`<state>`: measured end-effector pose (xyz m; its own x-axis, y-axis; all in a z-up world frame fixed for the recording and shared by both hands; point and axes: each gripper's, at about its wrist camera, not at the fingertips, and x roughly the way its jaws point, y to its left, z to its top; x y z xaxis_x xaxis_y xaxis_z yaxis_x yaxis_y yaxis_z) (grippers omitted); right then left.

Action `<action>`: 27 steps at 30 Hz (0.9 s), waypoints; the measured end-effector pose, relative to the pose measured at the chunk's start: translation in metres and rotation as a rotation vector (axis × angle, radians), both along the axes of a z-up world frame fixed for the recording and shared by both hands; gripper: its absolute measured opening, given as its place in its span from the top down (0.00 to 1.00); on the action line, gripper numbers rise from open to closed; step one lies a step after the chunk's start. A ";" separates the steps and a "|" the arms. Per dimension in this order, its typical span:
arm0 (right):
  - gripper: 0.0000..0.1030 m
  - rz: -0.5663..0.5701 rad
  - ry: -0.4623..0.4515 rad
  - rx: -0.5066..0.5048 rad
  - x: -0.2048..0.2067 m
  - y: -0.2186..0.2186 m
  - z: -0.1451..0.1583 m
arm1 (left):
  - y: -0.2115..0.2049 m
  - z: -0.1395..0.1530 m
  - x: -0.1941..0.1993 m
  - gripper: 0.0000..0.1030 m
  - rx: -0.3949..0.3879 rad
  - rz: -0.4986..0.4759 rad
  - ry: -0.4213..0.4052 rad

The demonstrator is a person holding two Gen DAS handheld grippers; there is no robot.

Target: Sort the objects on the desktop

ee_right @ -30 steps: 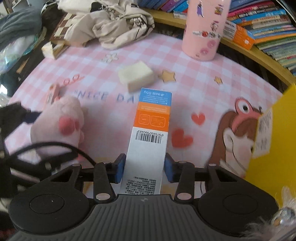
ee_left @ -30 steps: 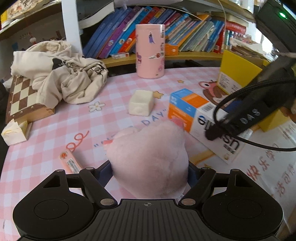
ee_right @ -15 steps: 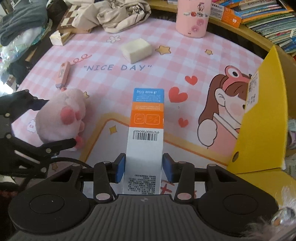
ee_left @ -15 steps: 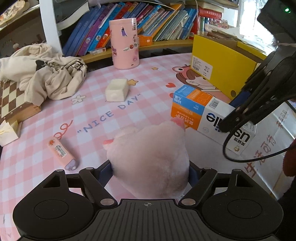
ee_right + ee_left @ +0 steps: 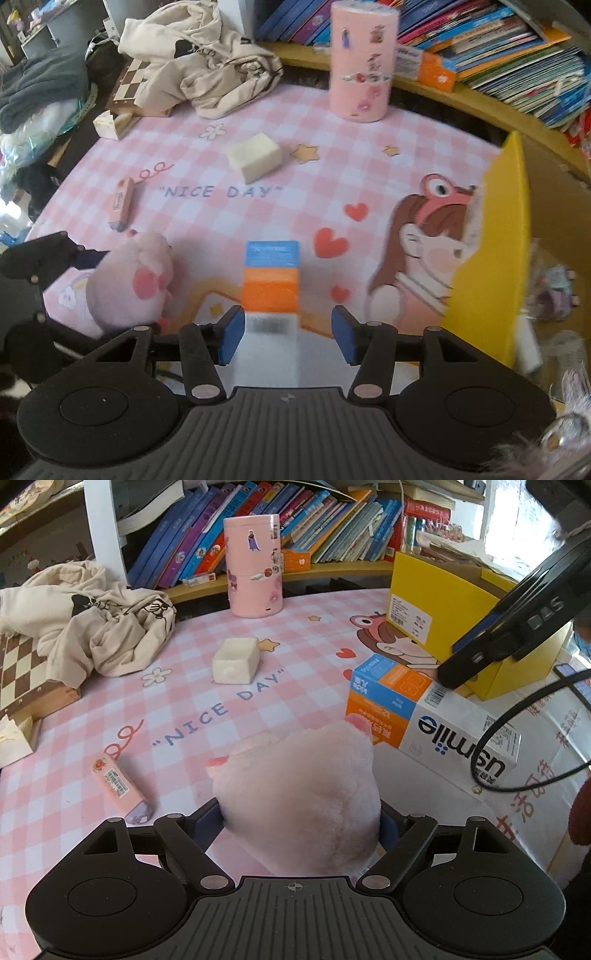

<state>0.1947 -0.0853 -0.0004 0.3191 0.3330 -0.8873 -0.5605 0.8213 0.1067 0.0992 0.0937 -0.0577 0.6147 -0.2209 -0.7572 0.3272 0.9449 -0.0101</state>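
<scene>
Left gripper [image 5: 301, 818] clamps the fuzzy pink plush [image 5: 303, 797]; right gripper [image 5: 287, 334] fingers spread around the boxy toothpaste carton [image 5: 271, 280], yellow box [image 5: 491, 258] right of them

Left gripper [image 5: 301, 823]: matte black body, ribbed grey-black centre plate with a small crosshair mark, round discs at eight and four o'clock, silver rivets on the black linkage arms. Right gripper [image 5: 288, 334]: same black build, pinkish rivets, bright blue pads [image 5: 231, 338] on its fingers. Seen from the left camera, it carries white "DAS" lettering and a looping black cable [image 5: 517, 753].
</scene>
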 end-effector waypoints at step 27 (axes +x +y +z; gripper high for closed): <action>0.63 0.030 0.005 -0.054 -0.026 0.017 -0.036 | 0.008 0.006 0.001 0.29 -0.075 0.041 -0.015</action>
<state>0.1684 -0.0682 -0.0363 0.3049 0.2940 -0.9059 -0.5845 0.8087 0.0657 0.0997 0.1016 -0.0515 0.6356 -0.2513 -0.7300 0.2888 0.9543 -0.0771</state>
